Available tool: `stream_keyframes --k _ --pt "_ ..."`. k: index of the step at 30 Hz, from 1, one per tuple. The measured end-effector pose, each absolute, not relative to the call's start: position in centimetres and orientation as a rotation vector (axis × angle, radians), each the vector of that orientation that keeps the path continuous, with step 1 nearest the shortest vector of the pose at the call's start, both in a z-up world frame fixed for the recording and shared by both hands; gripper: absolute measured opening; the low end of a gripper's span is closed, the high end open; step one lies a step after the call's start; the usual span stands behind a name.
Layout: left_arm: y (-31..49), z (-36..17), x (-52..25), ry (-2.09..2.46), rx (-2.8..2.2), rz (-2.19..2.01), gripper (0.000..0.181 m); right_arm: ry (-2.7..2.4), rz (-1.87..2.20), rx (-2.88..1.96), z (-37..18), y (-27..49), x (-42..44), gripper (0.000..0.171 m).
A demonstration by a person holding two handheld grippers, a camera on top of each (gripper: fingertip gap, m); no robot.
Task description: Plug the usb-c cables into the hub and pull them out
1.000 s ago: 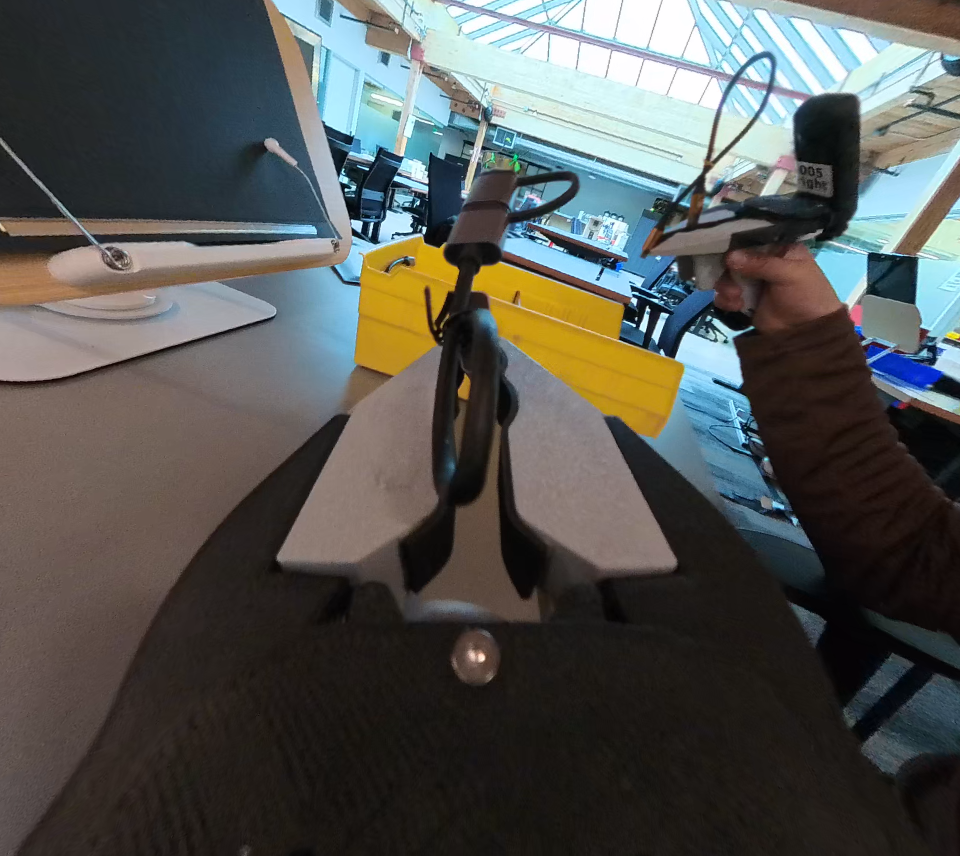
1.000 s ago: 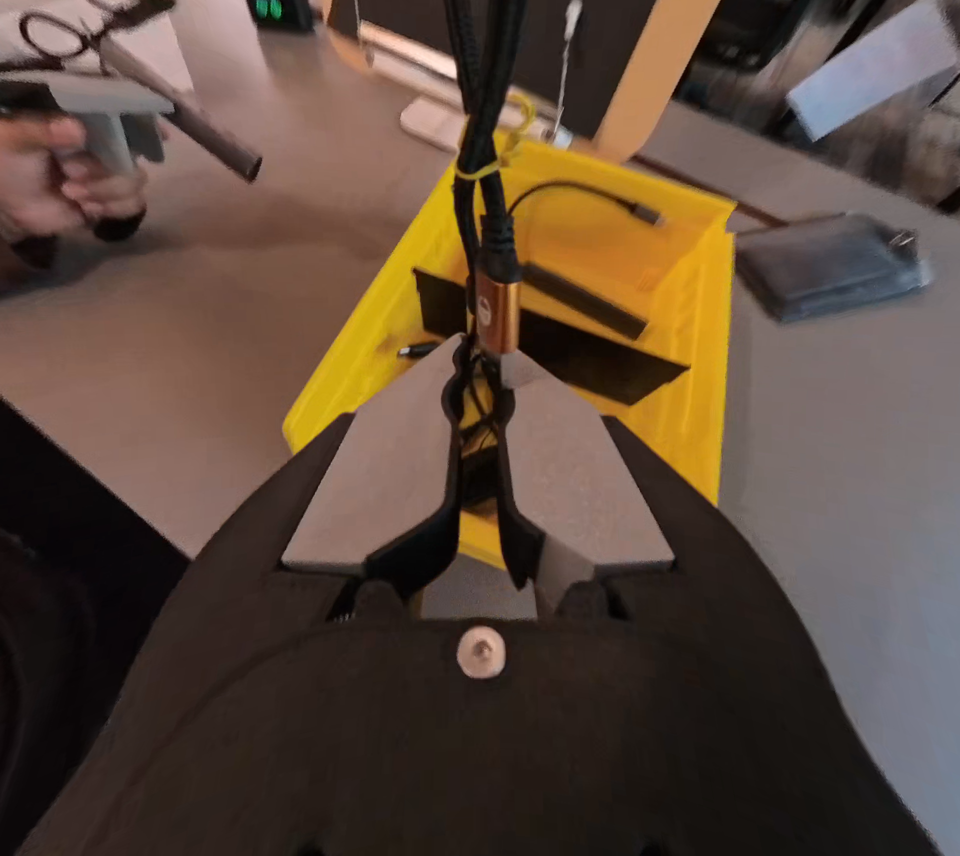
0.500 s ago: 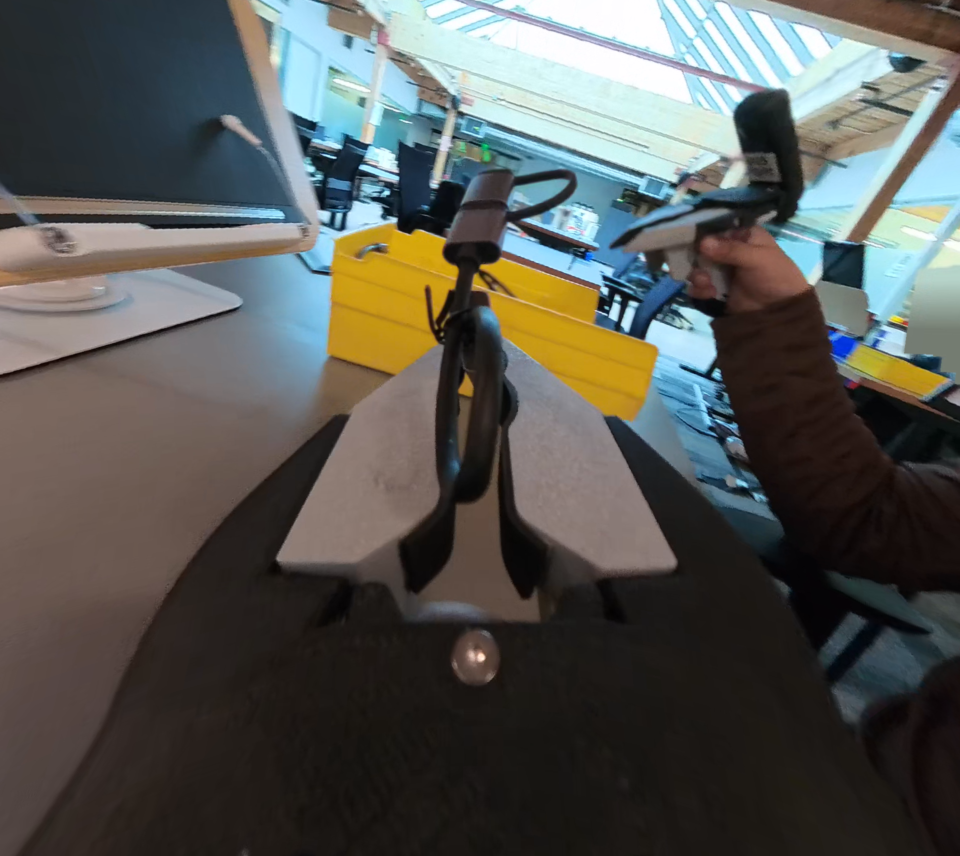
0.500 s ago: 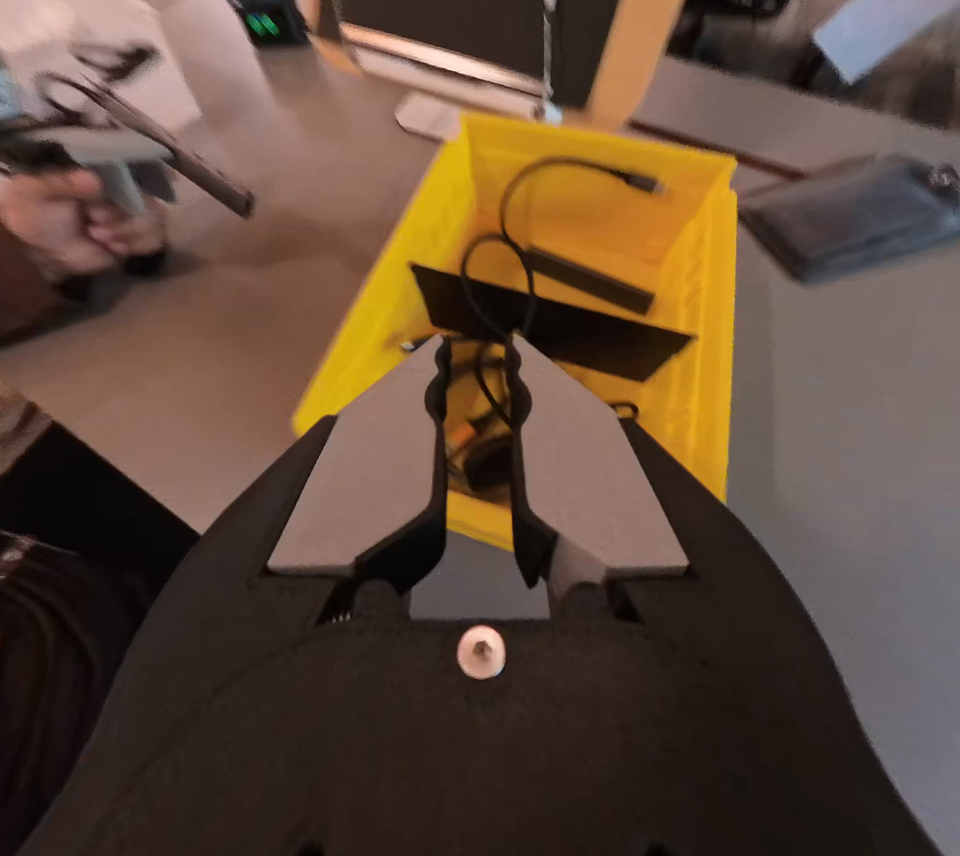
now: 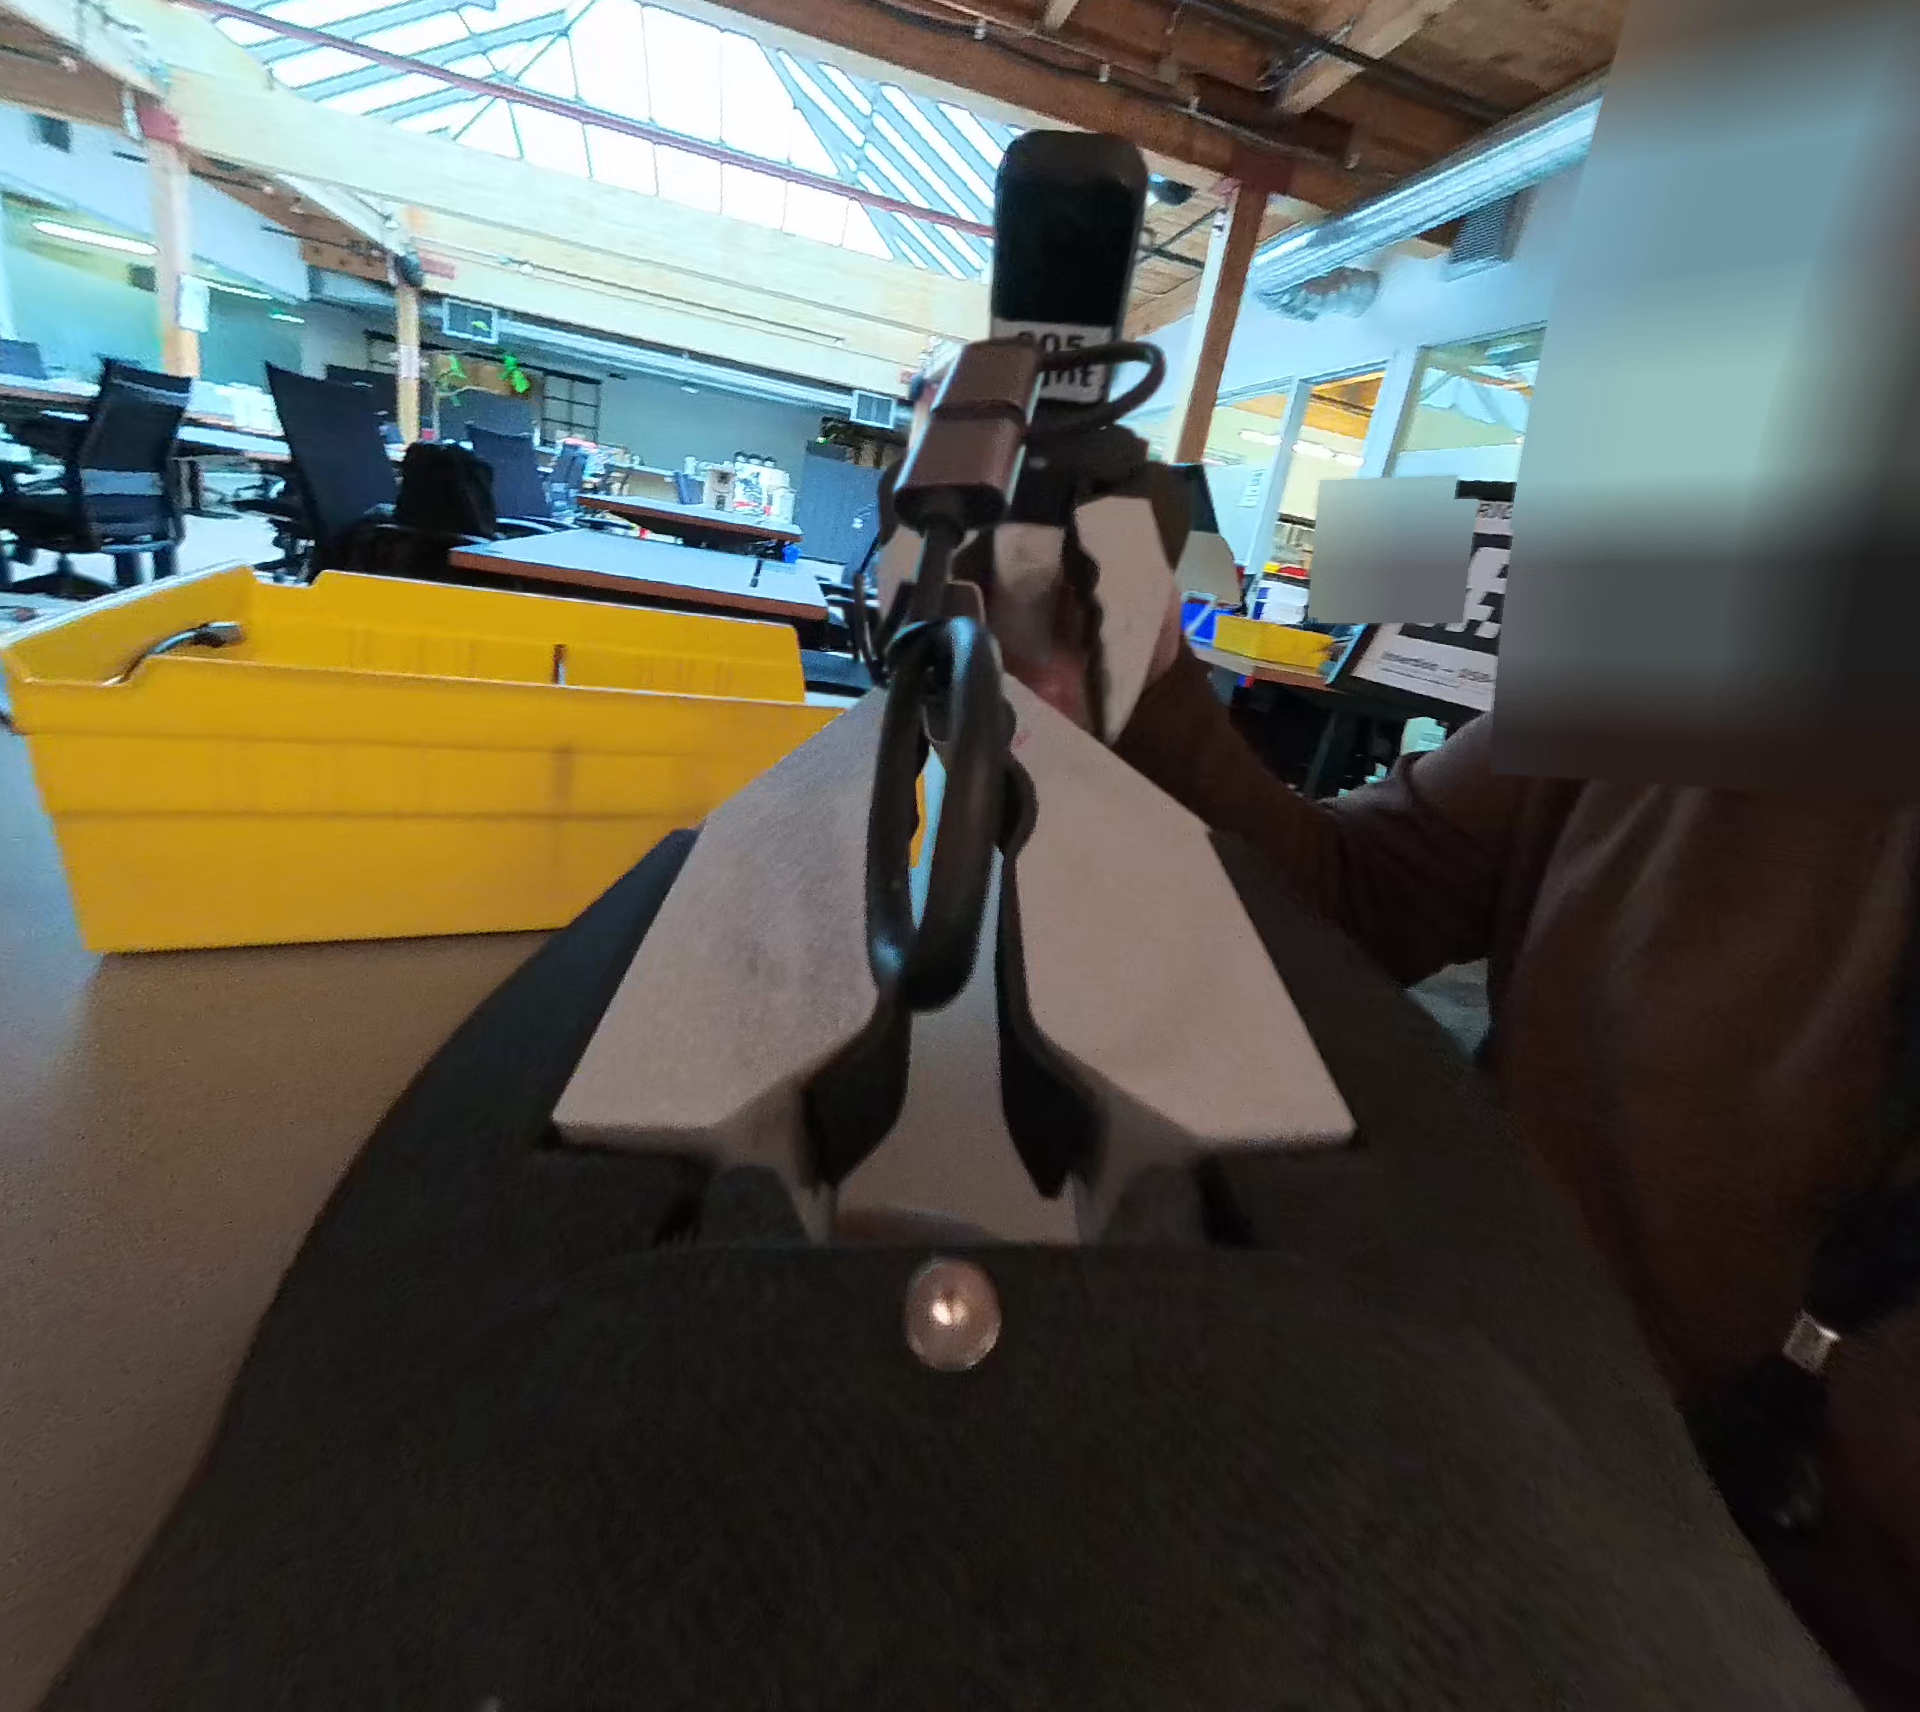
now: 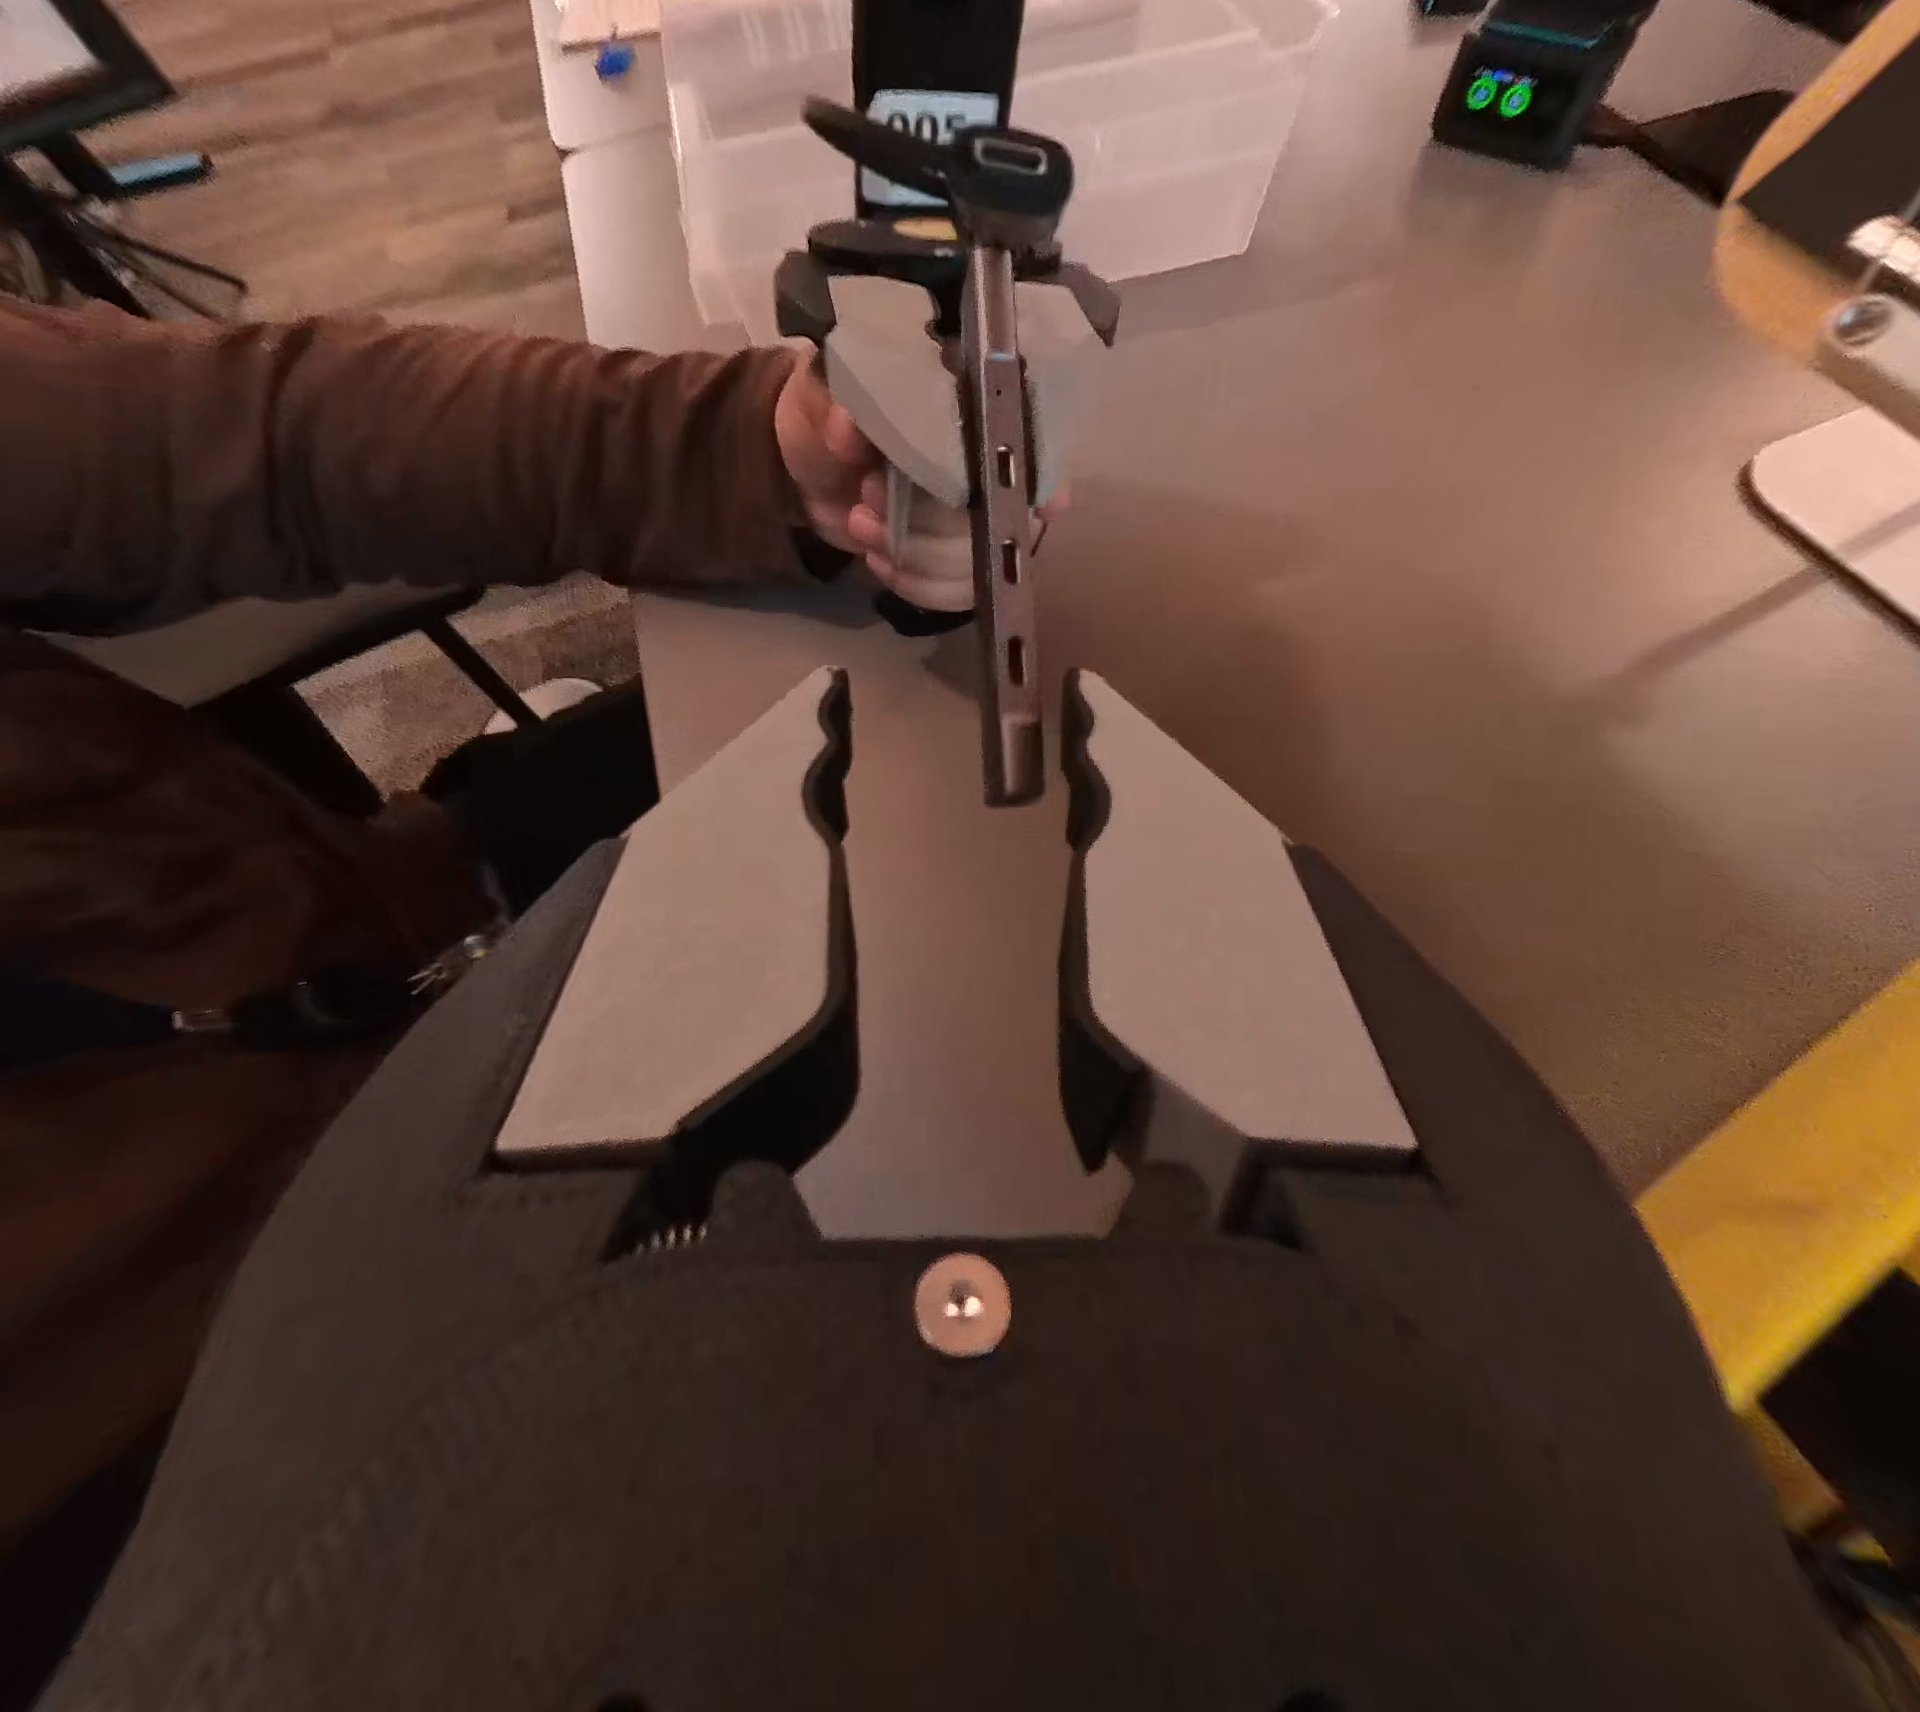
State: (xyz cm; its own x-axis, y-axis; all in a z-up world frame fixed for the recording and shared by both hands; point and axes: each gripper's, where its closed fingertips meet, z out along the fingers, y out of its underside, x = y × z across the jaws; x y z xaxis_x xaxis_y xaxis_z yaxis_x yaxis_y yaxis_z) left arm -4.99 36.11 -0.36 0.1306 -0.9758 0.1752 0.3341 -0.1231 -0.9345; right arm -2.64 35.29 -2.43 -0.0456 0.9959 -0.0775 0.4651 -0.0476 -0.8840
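While left gripper (image 5: 951, 706) clamps hub (image 6: 1006, 519), right gripper (image 6: 956, 727) gapes empty; no cable plugged, all insertions remain.

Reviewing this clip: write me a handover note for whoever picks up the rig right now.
Left tool: shut on the hub, held above the table.
Right tool: open and empty; the hub's free end lies between its fingertips.
Yellow bin: on the table, inside hidden from here.
Done: nothing shows plugged in; the hub's visible ports are empty.
Left: probably fetch a usb-c cable, plug it into the hub, pull it out.
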Motion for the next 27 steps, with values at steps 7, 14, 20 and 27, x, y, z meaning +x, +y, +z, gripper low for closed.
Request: stream_keyframes --k 7,14,20,27 --pt "36.6 -1.1 -3.9 0.777 -1.215 -1.303 0.020 -1.572 0.771 -1.545 -3.0 37.4 -2.5 0.006" --pt "39.3 -2.1 -4.9 0.654 -1.343 -1.225 0.023 -1.059 0.376 -1.488 4.8 45.2 7.0 0.006" --pt "39.8 -2.7 -5.0 0.645 -1.383 -1.199 0.021 -1.010 0.194 -1.546 5.7 51.9 10.3 0.006" --pt "39.9 -3.0 -5.1 0.653 -1.401 -1.185 0.020 -1.138 0.063 -2.008 -1.5 61.5 13.0 0.041"
